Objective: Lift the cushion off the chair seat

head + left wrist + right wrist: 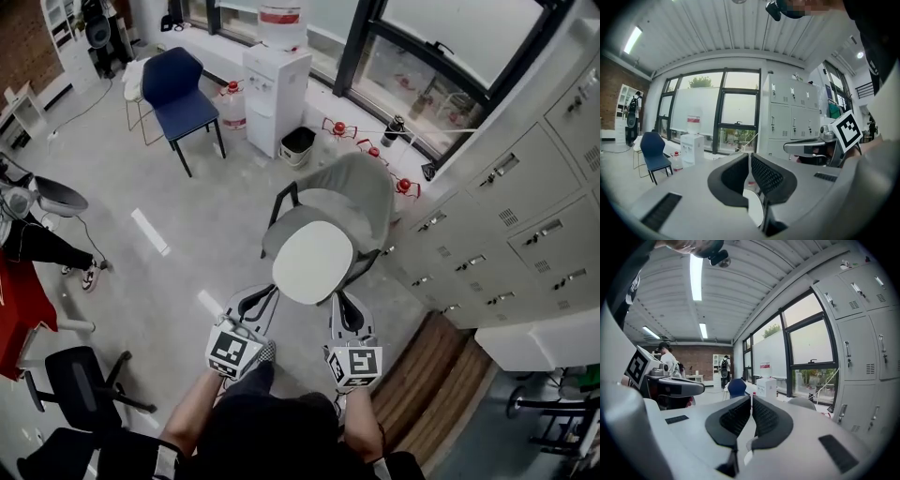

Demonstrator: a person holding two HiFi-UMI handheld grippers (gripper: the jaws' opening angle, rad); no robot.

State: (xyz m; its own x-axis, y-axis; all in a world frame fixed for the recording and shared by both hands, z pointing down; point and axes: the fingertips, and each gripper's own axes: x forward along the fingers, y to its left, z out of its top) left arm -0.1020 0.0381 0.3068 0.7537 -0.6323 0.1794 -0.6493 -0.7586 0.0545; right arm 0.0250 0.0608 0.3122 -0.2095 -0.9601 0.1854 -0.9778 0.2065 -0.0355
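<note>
A round white cushion lies flat on the seat of a grey chair in the head view, just ahead of me. My left gripper is at the cushion's near left edge and my right gripper at its near right edge. Both are held about level and point toward the chair. In the left gripper view the jaws are shut pad to pad, with a strip of the white cushion showing below them. In the right gripper view the jaws are likewise shut, with nothing between them.
A blue chair and a white water dispenser stand by the windows beyond. Grey lockers line the right side, with a wooden strip at their foot. A black office chair is at lower left, near a person's legs.
</note>
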